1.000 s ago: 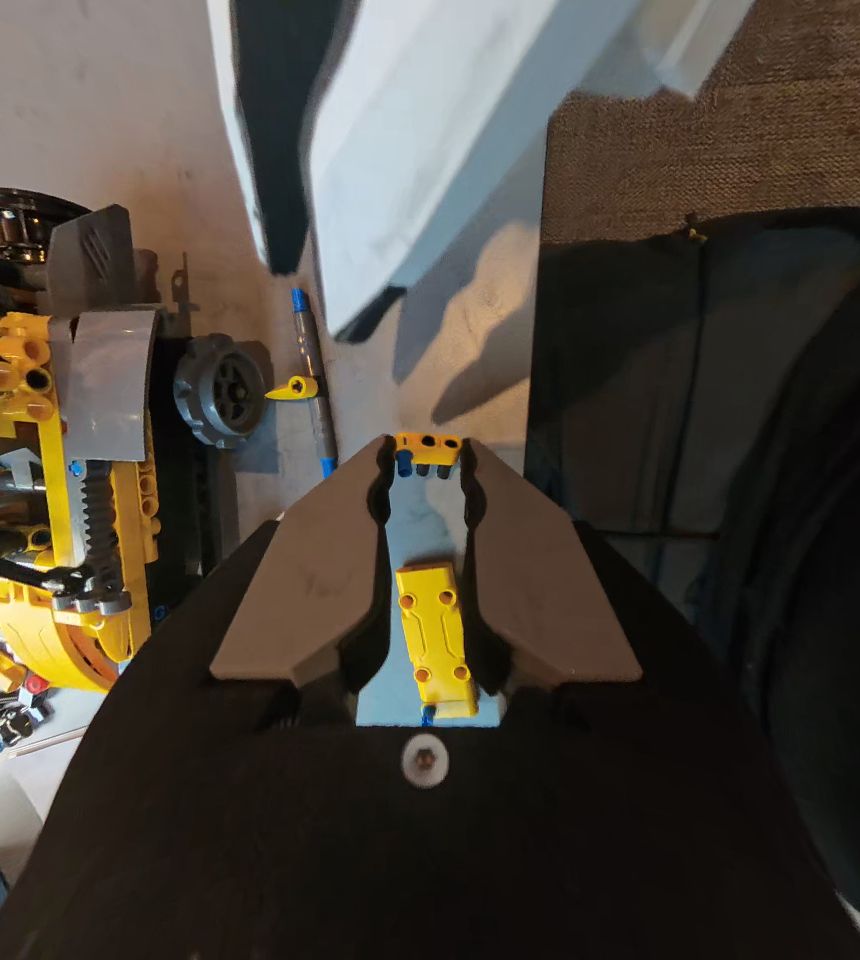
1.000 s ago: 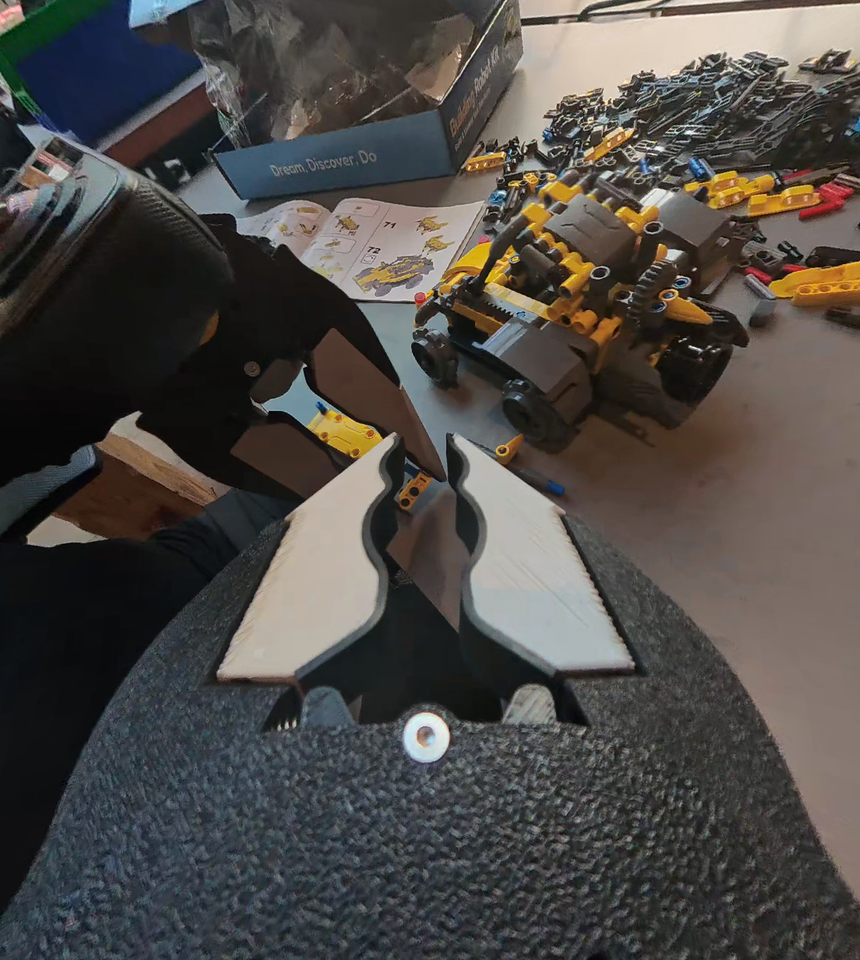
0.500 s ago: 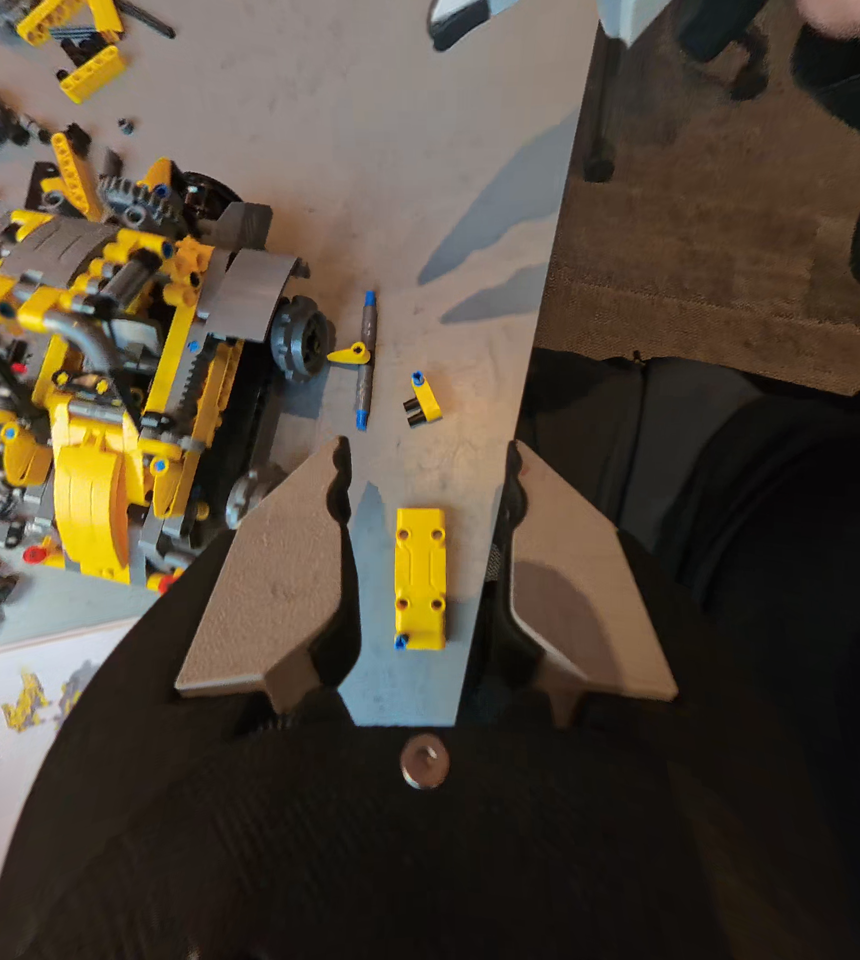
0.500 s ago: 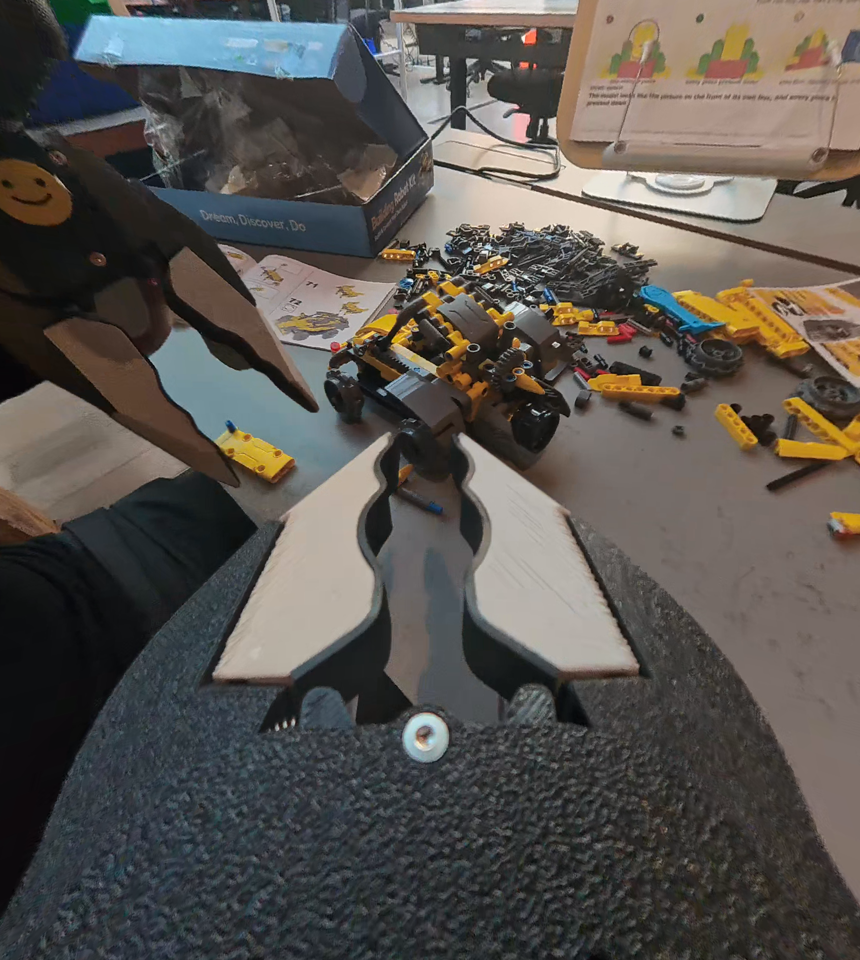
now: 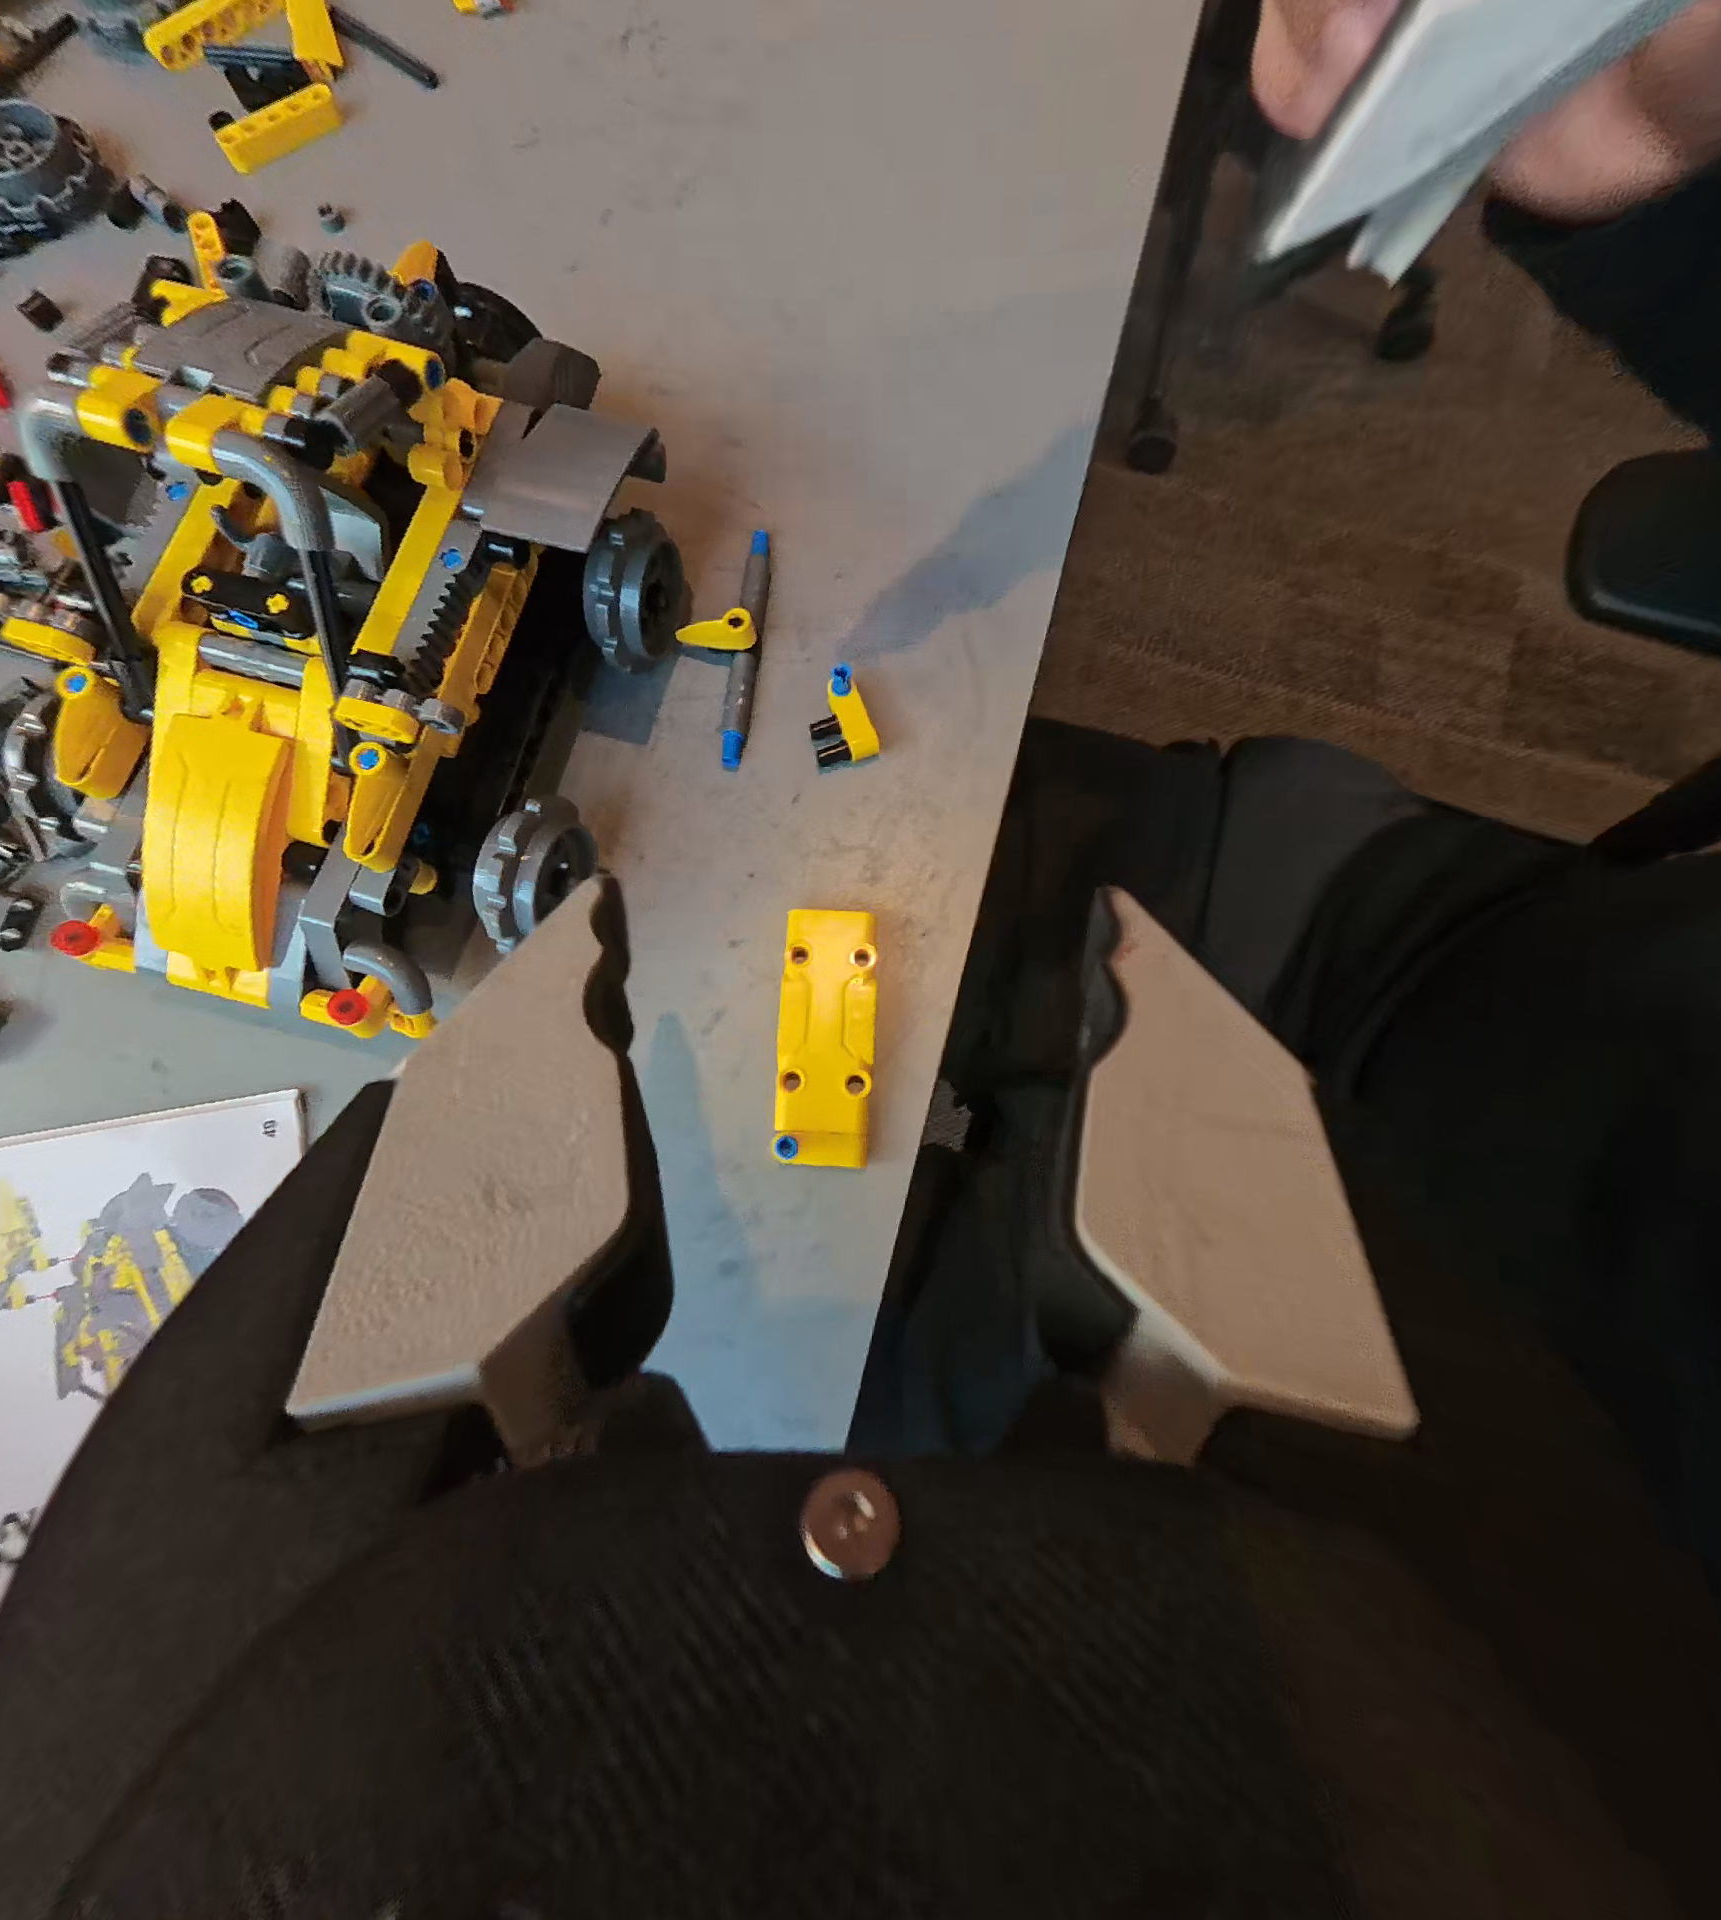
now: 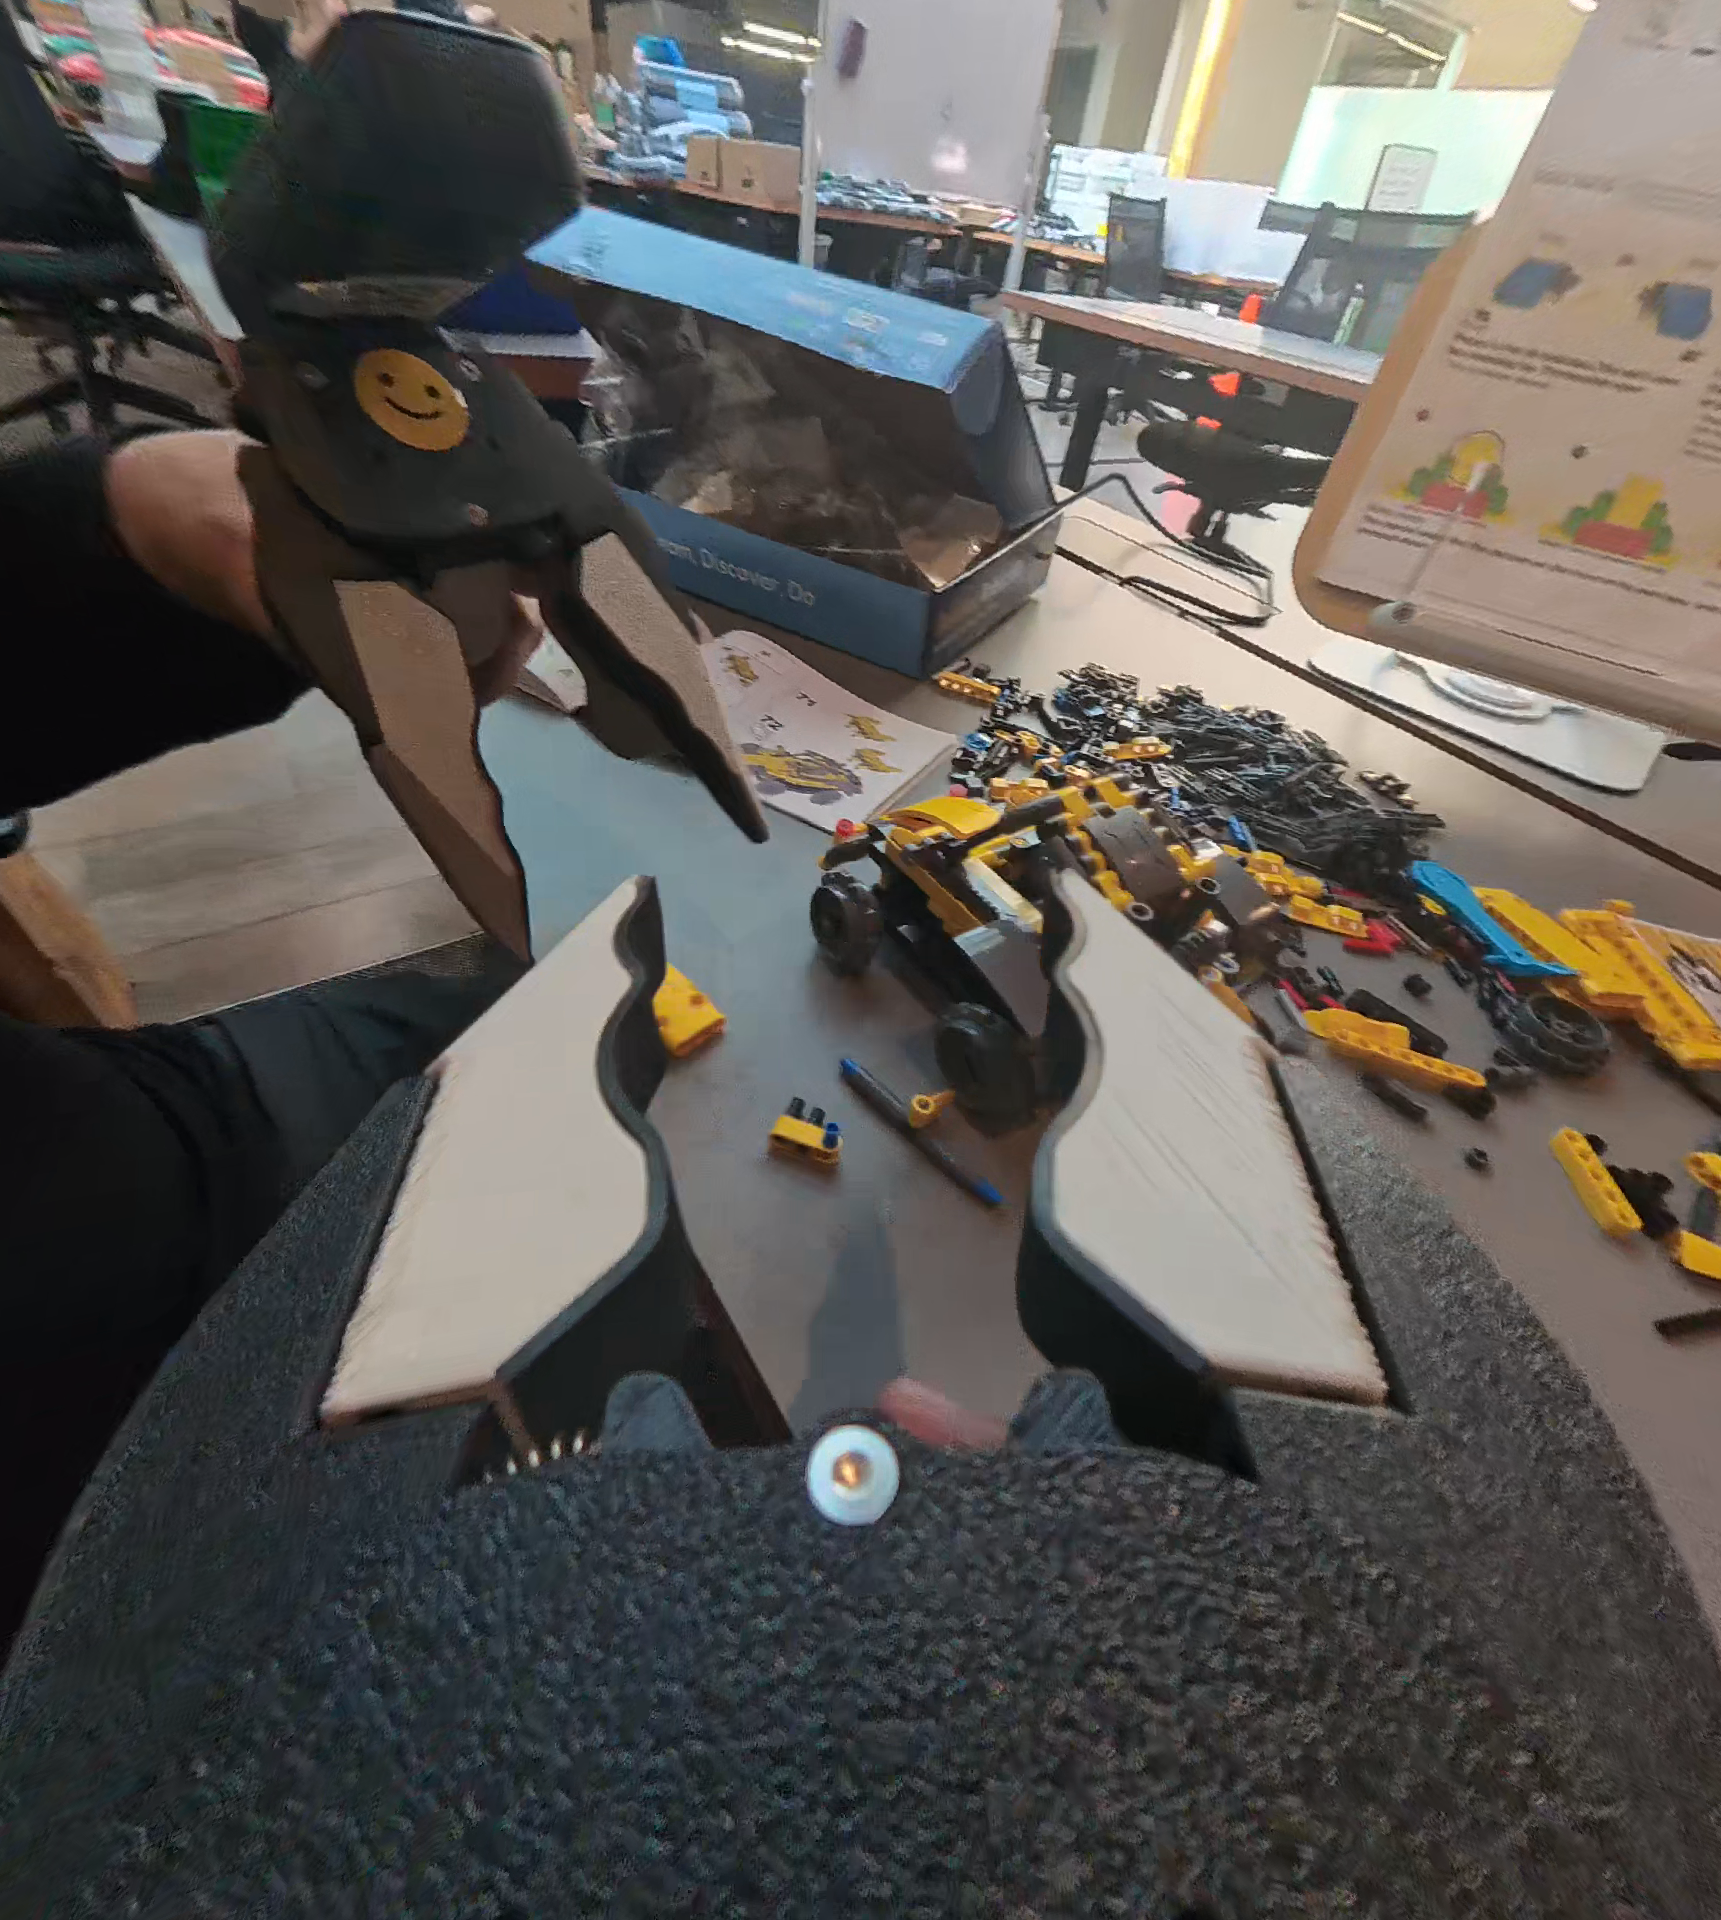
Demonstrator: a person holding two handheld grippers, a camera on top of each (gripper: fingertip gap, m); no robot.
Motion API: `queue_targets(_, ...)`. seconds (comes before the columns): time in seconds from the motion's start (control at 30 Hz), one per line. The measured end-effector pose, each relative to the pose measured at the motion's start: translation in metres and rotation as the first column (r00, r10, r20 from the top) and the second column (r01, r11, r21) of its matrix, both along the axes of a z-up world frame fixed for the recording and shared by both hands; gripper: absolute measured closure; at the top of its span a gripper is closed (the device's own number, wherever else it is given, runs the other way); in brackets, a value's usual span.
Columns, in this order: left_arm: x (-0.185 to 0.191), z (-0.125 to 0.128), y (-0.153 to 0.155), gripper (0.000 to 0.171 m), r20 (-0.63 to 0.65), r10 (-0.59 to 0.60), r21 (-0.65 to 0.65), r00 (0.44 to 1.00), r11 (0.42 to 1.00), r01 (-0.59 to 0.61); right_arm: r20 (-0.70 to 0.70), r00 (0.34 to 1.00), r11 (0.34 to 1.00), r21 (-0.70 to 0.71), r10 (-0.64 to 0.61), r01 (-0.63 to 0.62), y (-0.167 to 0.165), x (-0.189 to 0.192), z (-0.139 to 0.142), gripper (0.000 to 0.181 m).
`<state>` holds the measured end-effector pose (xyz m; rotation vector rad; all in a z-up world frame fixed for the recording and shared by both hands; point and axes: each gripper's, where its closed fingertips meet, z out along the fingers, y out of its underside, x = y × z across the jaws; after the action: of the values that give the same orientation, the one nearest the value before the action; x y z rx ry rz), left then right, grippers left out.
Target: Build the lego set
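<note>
The left gripper (image 5: 851, 904) is raised above the table (image 5: 835, 312), its jaws spread wide and holding nothing. Below the gap, near the table's right edge, lies a flat yellow panel (image 5: 825, 1034). Farther off lie a small yellow connector (image 5: 848, 717) with 2 black pins and a grey axle (image 5: 744, 649) with blue ends. A yellow and grey model vehicle (image 5: 295, 644) stands to the left, an instruction booklet (image 5: 56, 1299) at near left.

The right gripper (image 6: 856, 894) is also wide open and empty, above the same connector (image 6: 806, 1135) and axle (image 6: 913, 1127). Loose parts (image 6: 1251, 769) cover the far table; a blue box (image 6: 835, 457) stands beyond.
</note>
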<state>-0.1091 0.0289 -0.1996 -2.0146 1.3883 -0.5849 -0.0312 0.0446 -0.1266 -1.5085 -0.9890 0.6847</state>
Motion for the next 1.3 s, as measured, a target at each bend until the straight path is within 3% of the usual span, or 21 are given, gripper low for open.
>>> queue_targets(0.07,0.001,0.004,-0.002,0.077,0.036,0.000,-0.048,0.999,0.999,0.002,0.028,0.999,0.999,-0.046,0.016,-0.014,-0.005,-0.004,-0.004,0.109)
queue_targets(0.2,-0.002,-0.003,-0.007,0.085,0.011,-0.004,-0.093,1.000,0.996,0.005,0.130,0.990,0.986,-0.160,0.059,-0.038,-0.010,-0.012,-0.032,0.096)
queue_targets(0.3,-0.006,-0.009,-0.011,0.090,-0.059,-0.045,-0.064,0.997,0.997,0.042,0.233,0.966,0.980,-0.186,0.113,-0.070,-0.015,-0.012,-0.055,0.121)
queue_targets(0.43,-0.020,-0.017,-0.008,0.094,-0.135,-0.050,-0.034,0.990,0.998,0.046,0.330,0.937,0.988,-0.133,0.116,-0.076,-0.011,-0.001,-0.073,0.128)
queue_targets(0.67,-0.028,-0.046,0.000,0.108,-0.244,-0.088,-0.001,0.966,0.996,0.090,0.379,0.915,0.974,-0.221,0.140,-0.057,-0.001,-0.002,-0.105,0.130)
queue_targets(0.87,-0.023,-0.061,0.004,0.126,-0.236,-0.085,-0.032,0.968,0.996,0.080,0.365,0.926,0.915,-0.397,0.094,0.064,0.008,-0.016,-0.126,0.130)
queue_targets(0.97,-0.018,-0.061,0.001,0.137,-0.192,-0.105,-0.063,0.976,0.994,0.094,0.381,0.924,0.897,-0.418,0.029,0.145,0.010,-0.023,-0.134,0.120)
queue_targets(1.03,-0.016,-0.061,0.003,0.142,-0.157,-0.102,-0.056,0.982,0.994,0.094,0.385,0.922,0.898,-0.398,-0.021,0.187,0.013,-0.025,-0.134,0.123)
queue_targets(1.13,-0.014,-0.061,0.006,0.149,-0.120,-0.090,-0.050,0.989,0.995,0.085,0.394,0.917,0.905,-0.361,-0.069,0.223,0.017,-0.025,-0.135,0.137)
queue_targets(1.2,-0.011,-0.061,0.006,0.149,-0.103,-0.089,-0.046,0.991,0.995,0.084,0.369,0.928,0.903,-0.381,-0.047,0.197,0.012,-0.029,-0.134,0.157)
queue_targets(1.3,-0.007,-0.061,0.004,0.149,-0.098,-0.093,-0.034,0.991,0.995,0.090,0.367,0.930,0.912,-0.368,-0.037,0.182,0.010,-0.031,-0.134,0.157)
